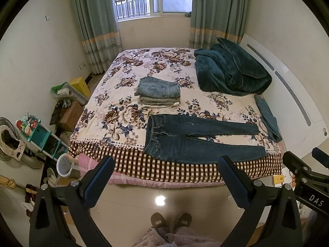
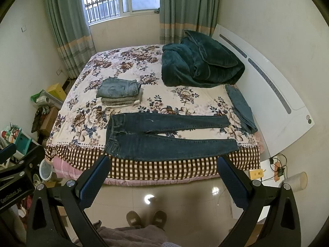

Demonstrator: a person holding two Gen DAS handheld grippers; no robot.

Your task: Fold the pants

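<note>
We see a bed [image 1: 115, 111] under a floral cover. On it lie dark jeans [image 1: 197, 140] spread flat at the near edge, a stack of folded clothes [image 1: 158, 93] behind them, a teal blanket [image 1: 230, 70] heaped by the headboard, and another folded pair [image 1: 268, 117] beside it.

1. The left gripper [image 1: 166, 164] is held in the air with its two fingers spread wide apart, nothing between the blue pads [image 1: 98, 182].
2. The right gripper [image 2: 164, 163] is likewise raised, jaws wide and empty.
3. The two grippers sit side by side, each visible at the edge of the other's view.
4. The person's slippered feet [image 1: 170, 220] stand on the floor below.
</note>
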